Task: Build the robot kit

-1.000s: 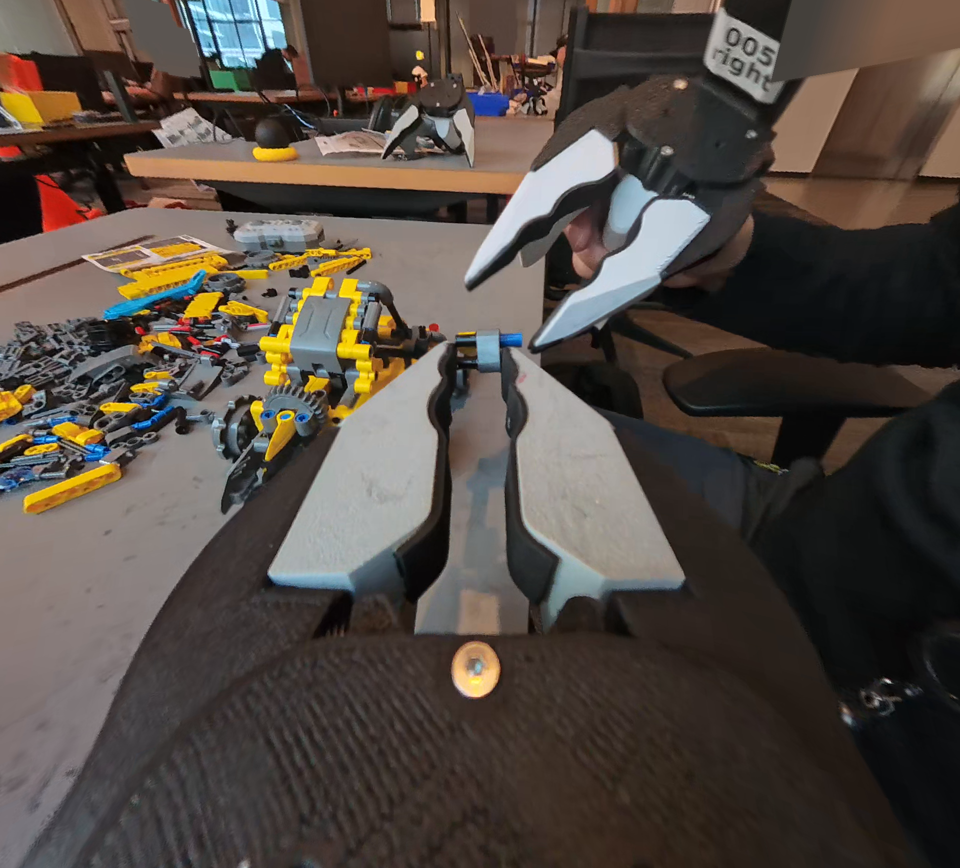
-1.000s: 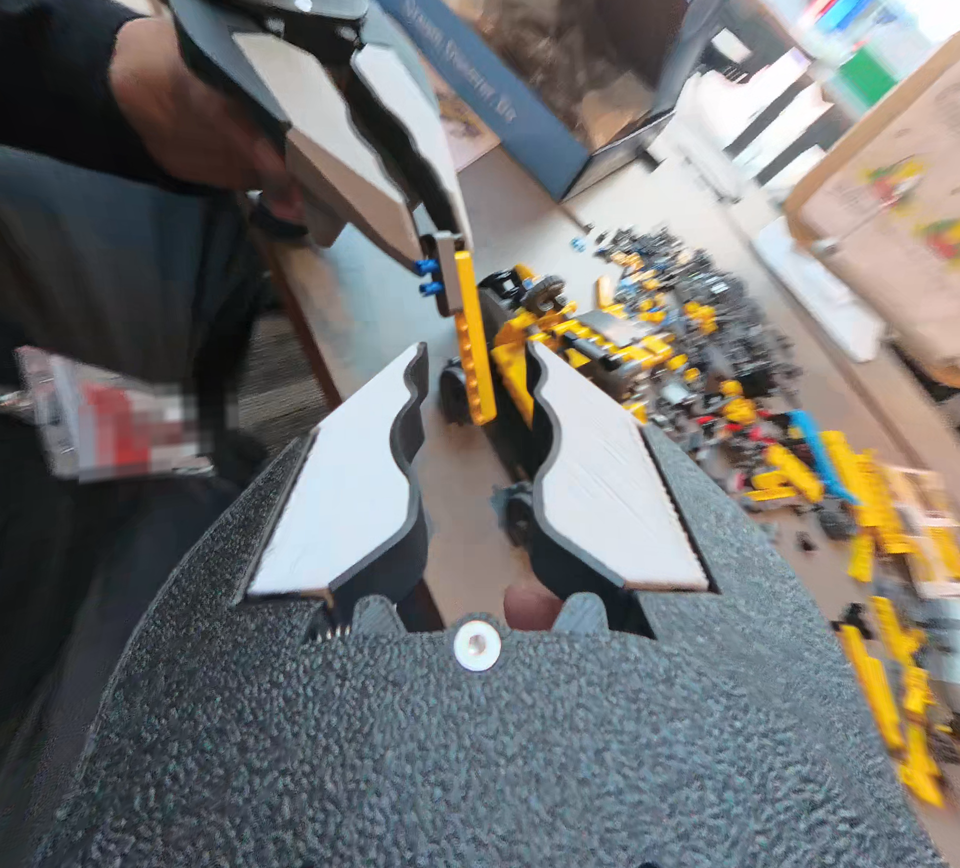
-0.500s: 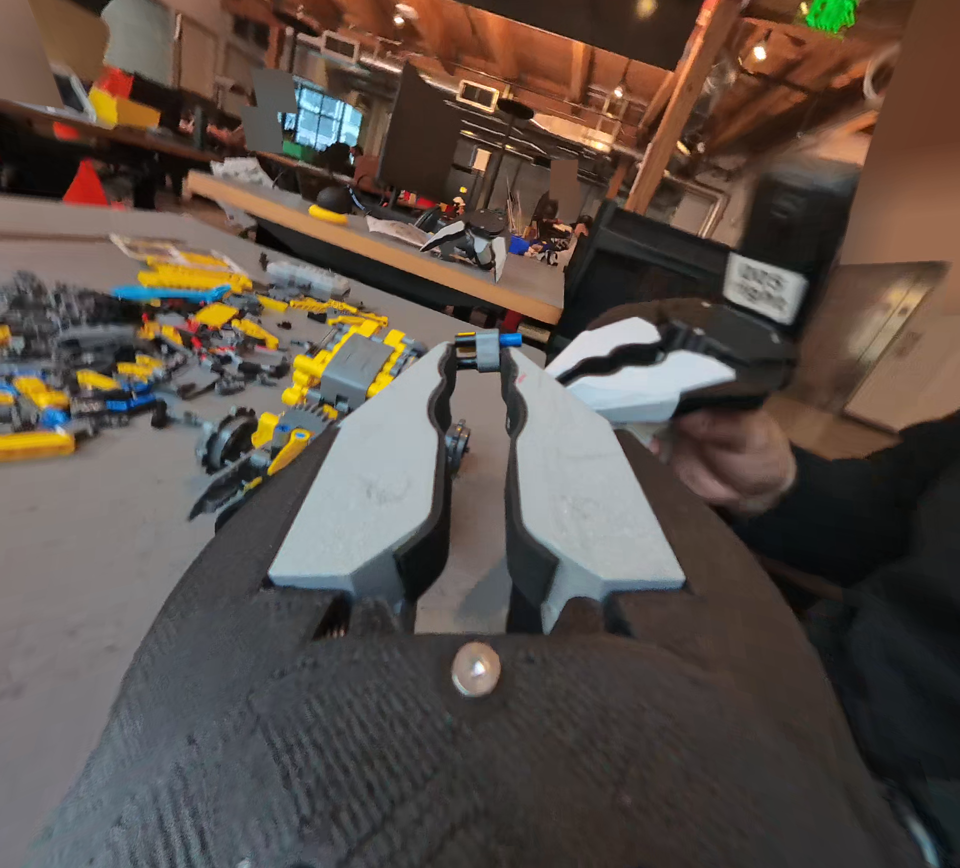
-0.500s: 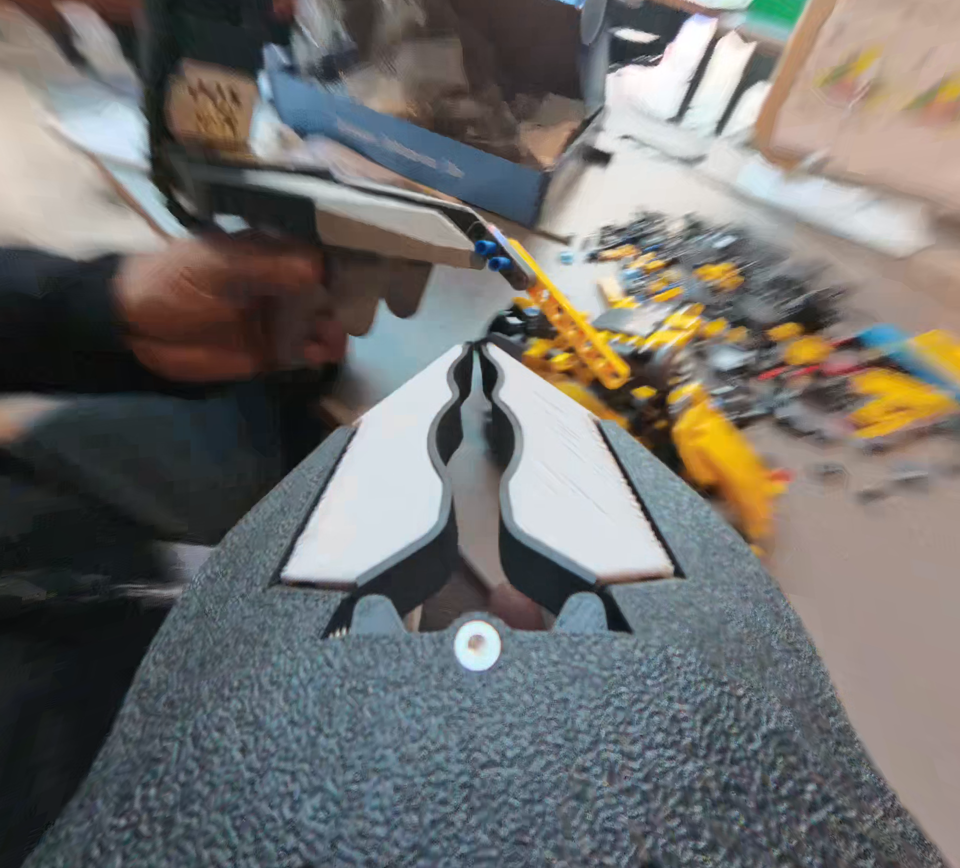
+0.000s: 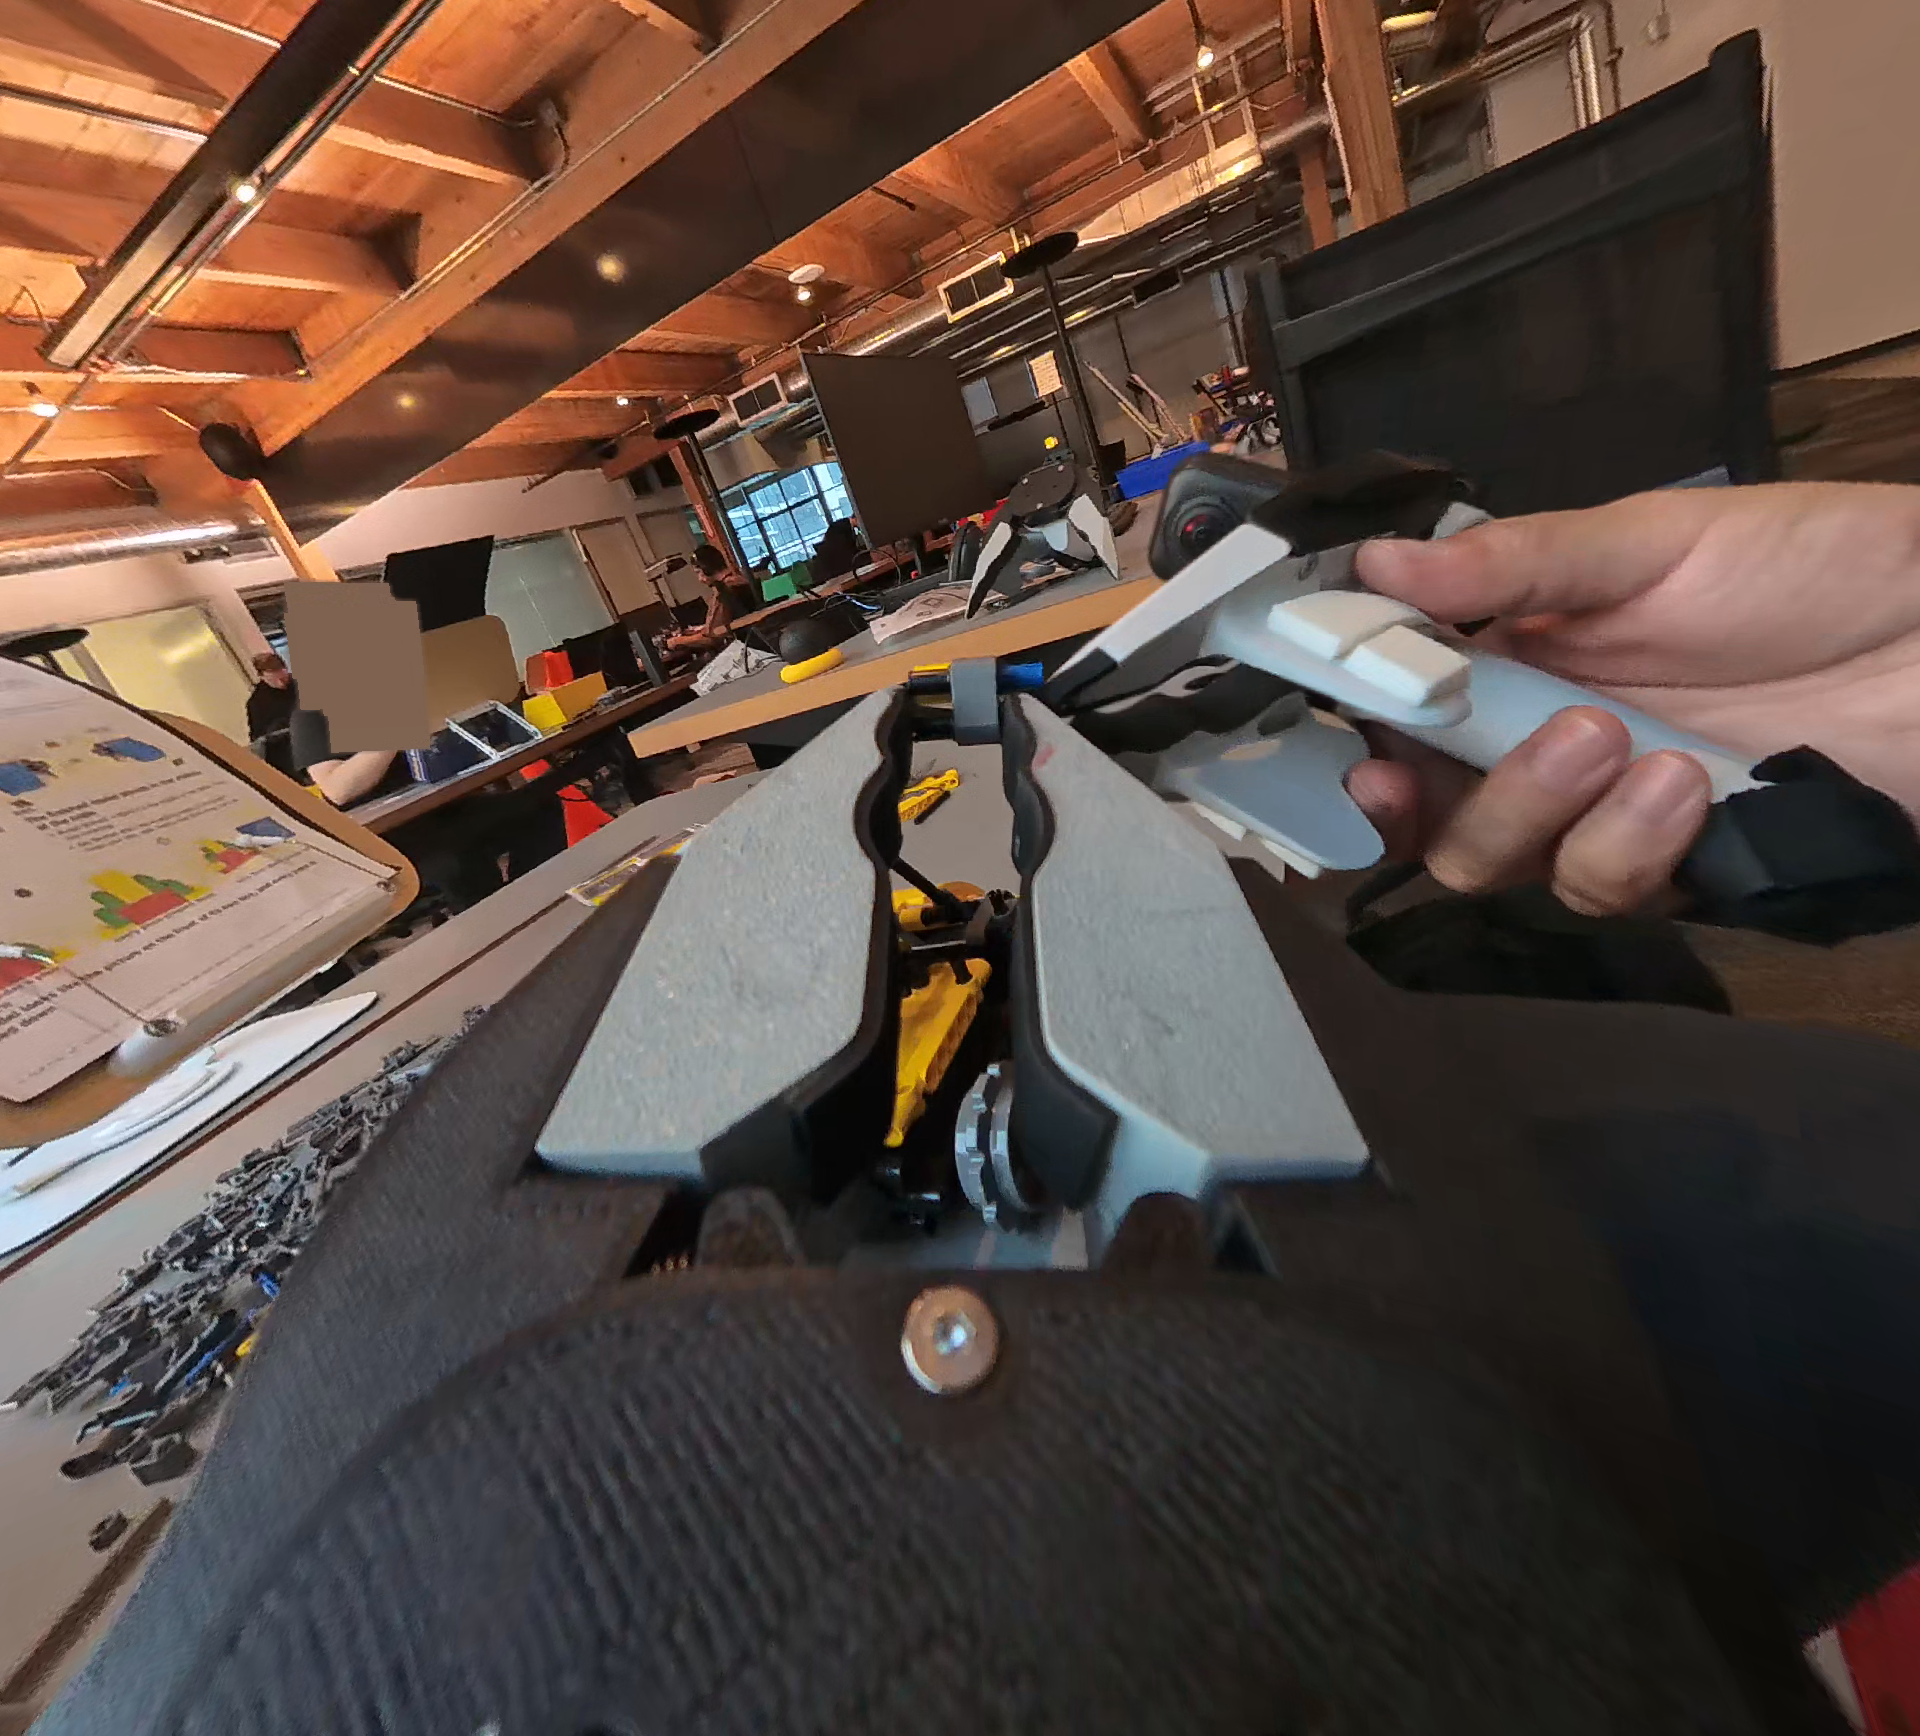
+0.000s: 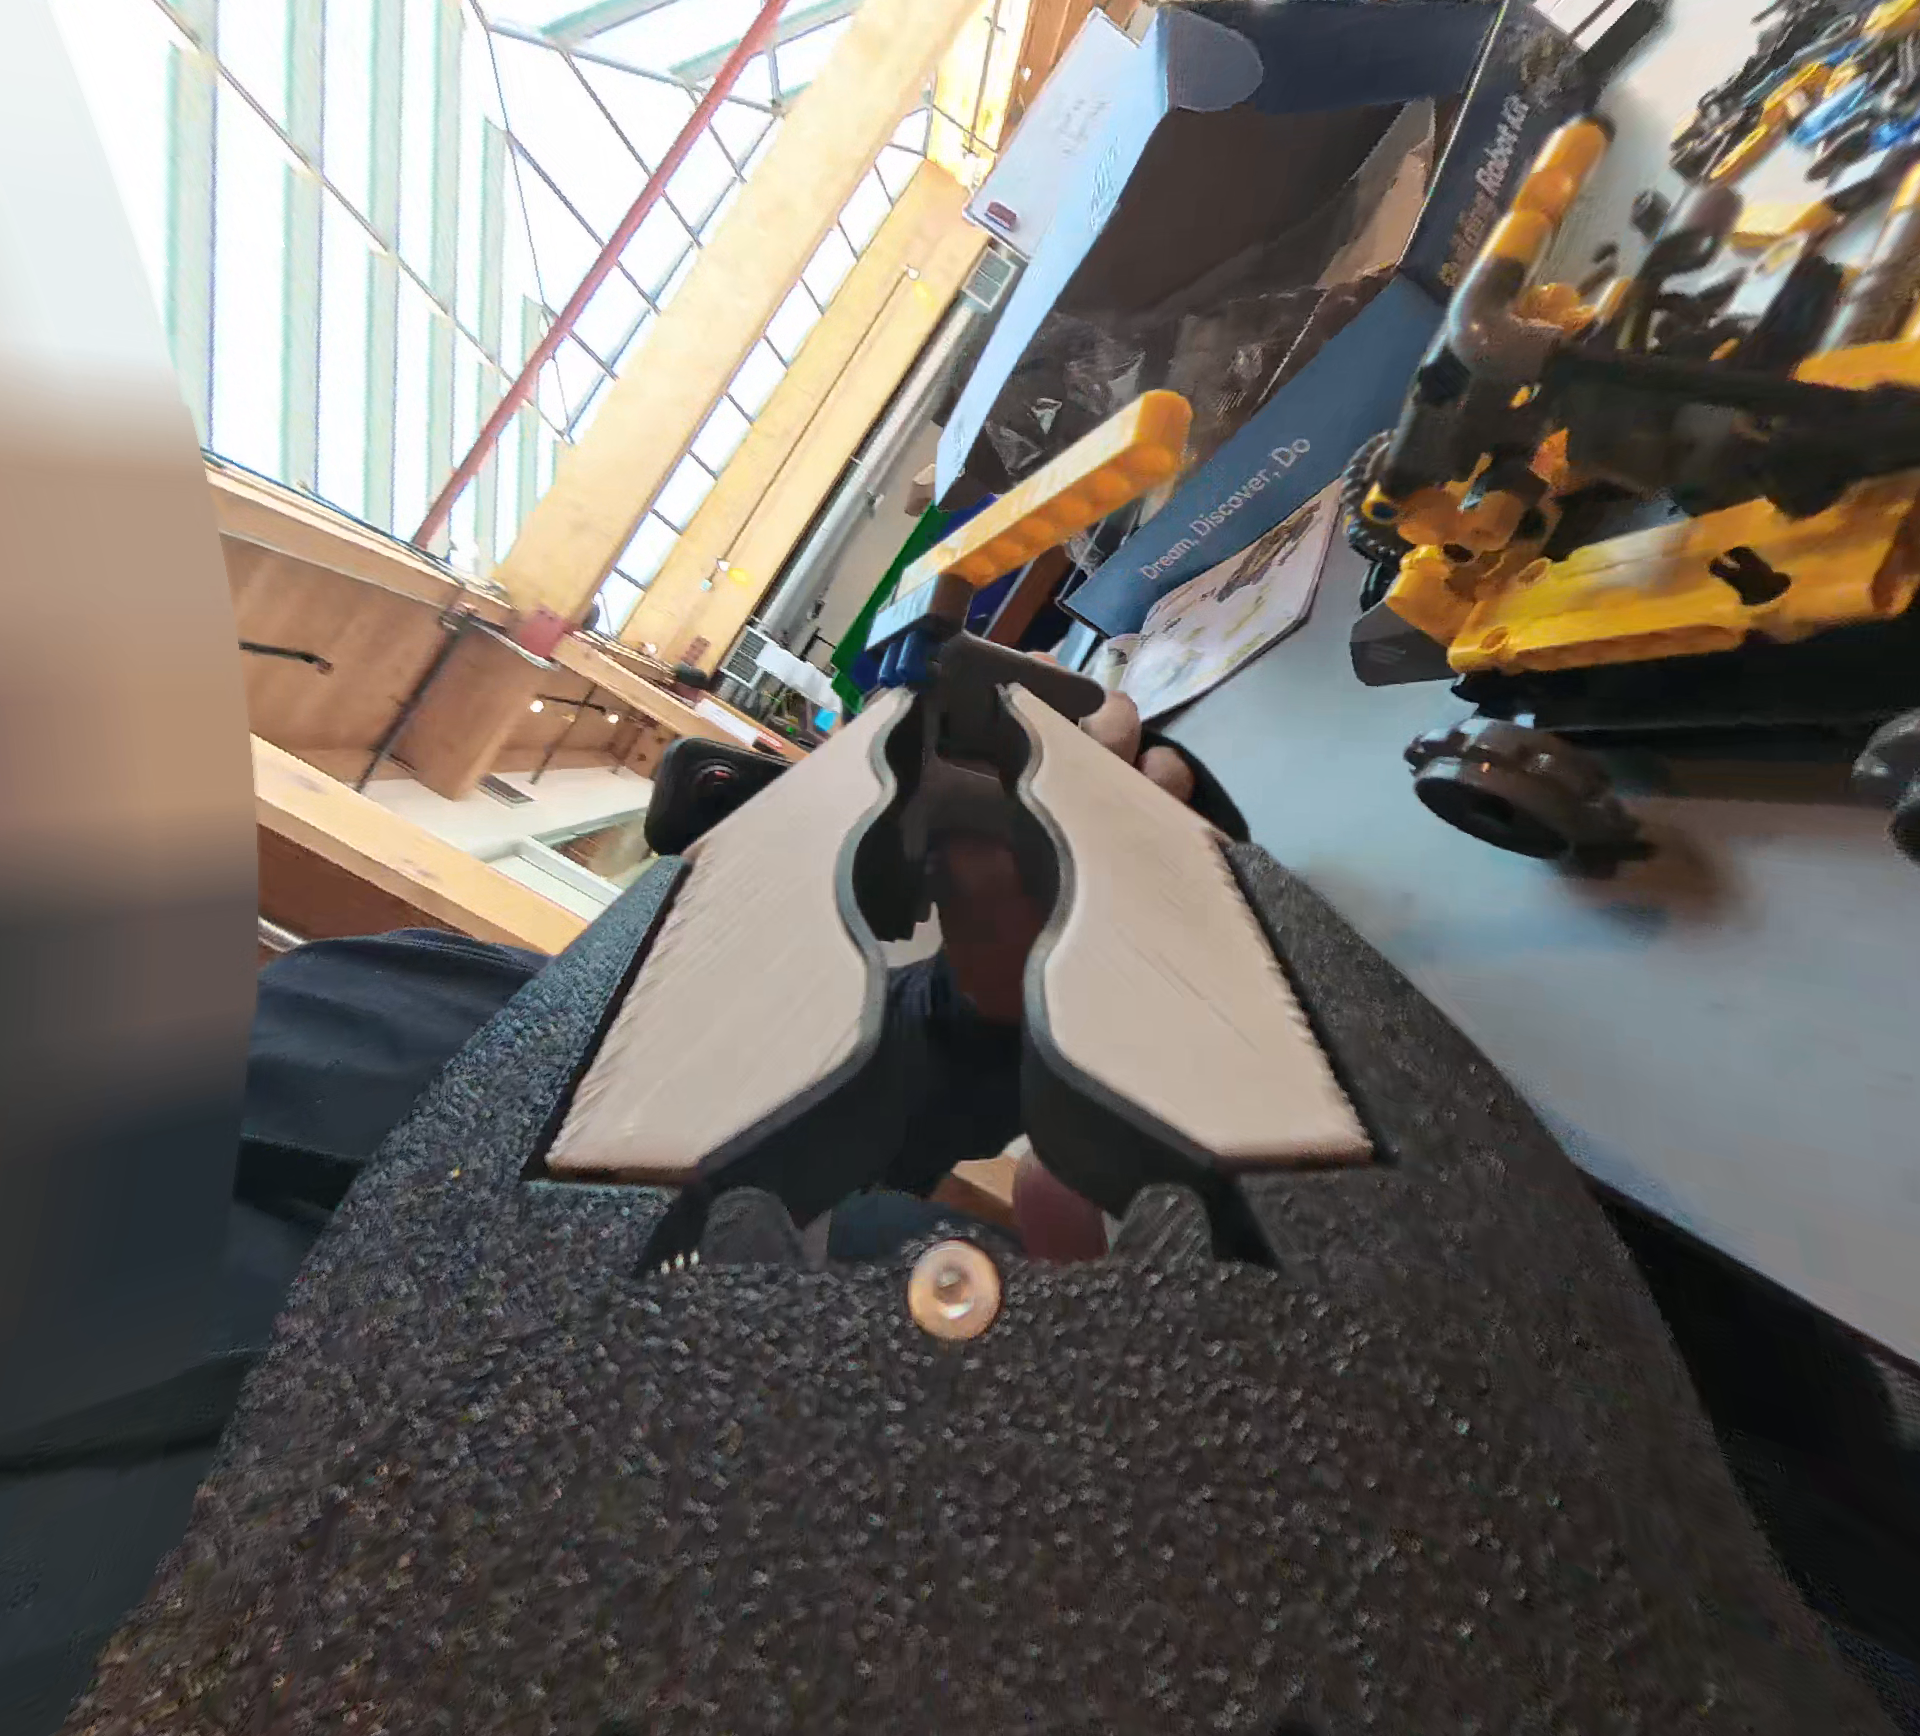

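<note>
Left wrist view: left gripper [image 5: 975, 710] pinching a small grey connector [image 5: 974, 699] with blue pins at its fingertips, raised above the grey table [image 5: 499, 938]. Right gripper [image 5: 1081, 678] just beside it, tips pressed nearly together at the blue pin, gripped by a hand [image 5: 1621, 699]. Loose dark pieces [image 5: 197, 1271] lower left.

Right wrist view: right gripper [image 6: 956, 699] nearly closed at the blue pins [image 6: 909, 652]; real grip impossible to tell. Yellow beam [image 6: 1070, 491] sticking up beyond. Yellow model [image 6: 1662, 481] on the table, open blue box [image 6: 1247, 252] behind.

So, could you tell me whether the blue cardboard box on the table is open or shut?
Open: the blue cardboard box has its flap raised, and its brown inside with clear bags shows in the right wrist view.
</note>
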Tool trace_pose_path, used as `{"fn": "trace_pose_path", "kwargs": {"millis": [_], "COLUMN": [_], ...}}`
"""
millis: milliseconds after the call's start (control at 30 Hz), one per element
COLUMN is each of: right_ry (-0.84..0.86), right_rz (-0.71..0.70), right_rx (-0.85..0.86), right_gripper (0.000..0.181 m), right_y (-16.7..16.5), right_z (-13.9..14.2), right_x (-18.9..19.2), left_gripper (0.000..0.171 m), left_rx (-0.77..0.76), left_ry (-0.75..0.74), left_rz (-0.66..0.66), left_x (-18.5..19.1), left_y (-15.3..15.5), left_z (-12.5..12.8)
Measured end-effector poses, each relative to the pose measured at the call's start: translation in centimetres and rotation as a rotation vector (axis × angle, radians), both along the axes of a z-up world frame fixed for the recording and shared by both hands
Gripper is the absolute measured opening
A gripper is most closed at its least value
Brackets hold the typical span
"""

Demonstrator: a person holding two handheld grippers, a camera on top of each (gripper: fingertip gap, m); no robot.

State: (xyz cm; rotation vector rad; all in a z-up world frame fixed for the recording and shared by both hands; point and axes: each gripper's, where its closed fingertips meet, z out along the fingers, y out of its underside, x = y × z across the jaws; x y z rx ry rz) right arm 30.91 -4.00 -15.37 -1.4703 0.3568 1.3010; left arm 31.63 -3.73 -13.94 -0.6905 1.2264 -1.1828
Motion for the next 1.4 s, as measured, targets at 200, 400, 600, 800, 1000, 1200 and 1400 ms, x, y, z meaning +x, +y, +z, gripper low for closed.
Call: {"fn": "trace_pose_path", "kwargs": {"millis": [200,400,600,800,1000,1200,1400], "right_ry": [0.154,0.151,0.119,0.095,-0.011,0.081,0.169], "right_rz": [0.073,0.050,0.024,-0.049,-0.047,-0.048,-0.058], "right_rx": [0.125,0.128,0.103,-0.003,-0.101,-0.149,-0.191], "right_gripper": [0.021,0.020,0.007,0.007,0.007,0.007,0.006], "right_y": [-1.5,-1.1,-0.7,-0.2,-0.3,0.1,0.0], "right_z": [1.5,2.5,2.3,-0.2,-3.2,-4.2,-4.7], "right_x": [-0.4,-0.3,-0.3,1.5,1.9,2.2,2.6], "left_gripper": [0.014,0.014,0.014,0.037,0.093,0.088,0.083], "left_rx": [0.090,0.237,0.226,0.057,-0.032,-0.106,-0.037], "left_ry": [-0.040,-0.053,0.001,0.258,0.792,0.944,0.976], "left_rz": [0.088,0.084,0.121,-0.046,-0.099,-0.268,-0.251], "left_x": [-0.3,-0.5,0.1,-0.3,0.4,2.4,2.7], "left_y": [0.5,-1.6,-1.6,-0.3,9.1,9.2,7.0], "left_z": [1.2,1.4,0.2,-1.6,-6.0,-8.9,-11.1]}}
